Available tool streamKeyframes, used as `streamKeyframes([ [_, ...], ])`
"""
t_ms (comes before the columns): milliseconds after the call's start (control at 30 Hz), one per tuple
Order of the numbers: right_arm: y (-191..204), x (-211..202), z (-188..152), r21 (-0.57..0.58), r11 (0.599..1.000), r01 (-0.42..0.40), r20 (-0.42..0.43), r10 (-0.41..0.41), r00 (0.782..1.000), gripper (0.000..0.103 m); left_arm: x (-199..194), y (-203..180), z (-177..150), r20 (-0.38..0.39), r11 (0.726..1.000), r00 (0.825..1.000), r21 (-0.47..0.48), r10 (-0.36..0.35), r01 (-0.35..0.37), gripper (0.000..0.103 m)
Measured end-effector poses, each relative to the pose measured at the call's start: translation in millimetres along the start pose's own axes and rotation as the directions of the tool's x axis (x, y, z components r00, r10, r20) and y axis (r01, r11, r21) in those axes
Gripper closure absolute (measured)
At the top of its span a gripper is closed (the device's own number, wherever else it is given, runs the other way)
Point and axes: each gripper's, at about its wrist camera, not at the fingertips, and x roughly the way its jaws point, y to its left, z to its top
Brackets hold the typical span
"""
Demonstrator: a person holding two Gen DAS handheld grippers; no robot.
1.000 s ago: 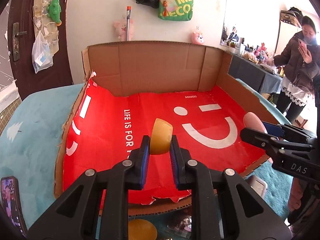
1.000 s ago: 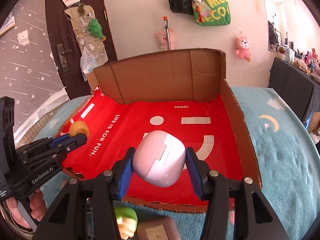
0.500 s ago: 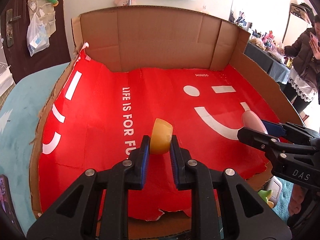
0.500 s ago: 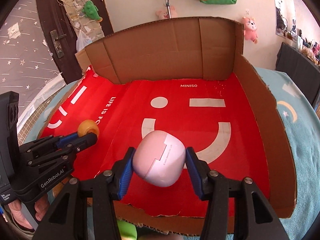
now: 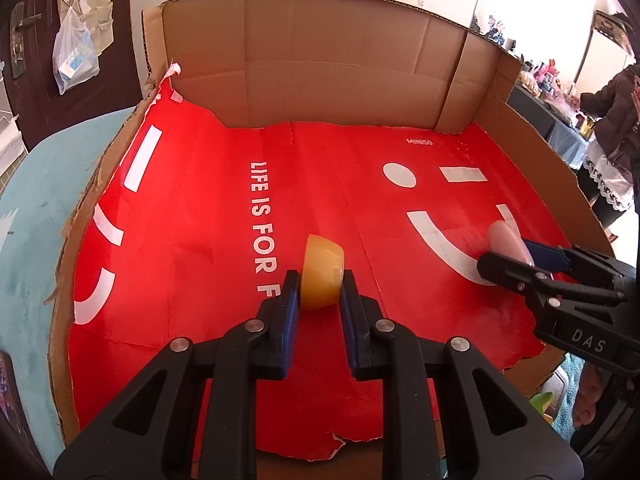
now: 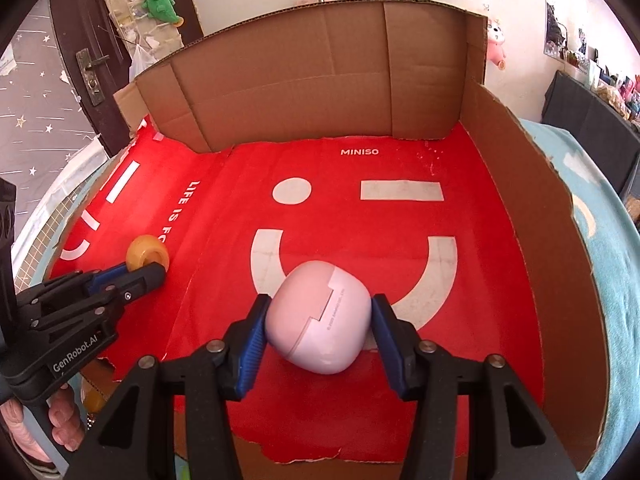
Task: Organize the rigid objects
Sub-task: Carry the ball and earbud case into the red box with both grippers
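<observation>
My left gripper (image 5: 316,280) is shut on a yellow tape roll (image 5: 322,272) and holds it low over the red floor of the cardboard box (image 5: 340,60). The roll also shows in the right wrist view (image 6: 147,258), at the left. My right gripper (image 6: 318,308) is shut on a pink rounded case (image 6: 318,334), over the white smile mark on the box floor. In the left wrist view the pink case (image 5: 506,240) and the right gripper (image 5: 516,256) are at the right.
The box has brown walls at the back and right (image 6: 560,260), and a torn front edge (image 6: 340,456). It sits on a light blue cover (image 5: 32,208). A person (image 5: 612,120) stands at the far right. Small objects lie below the front edge (image 6: 94,400).
Both grippers have moved forward and down into the box, each still holding its object. The box floor now fills both views.
</observation>
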Motion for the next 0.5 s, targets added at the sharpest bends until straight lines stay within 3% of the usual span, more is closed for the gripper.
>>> streamKeyframes([
  [500,-6,13,9,0.01,1.0,0.018,-0.008,-0.018,1.0,0.05,9,-1,10,0.003,1.0,1.0,-0.004,0.028,-0.028,0.085],
])
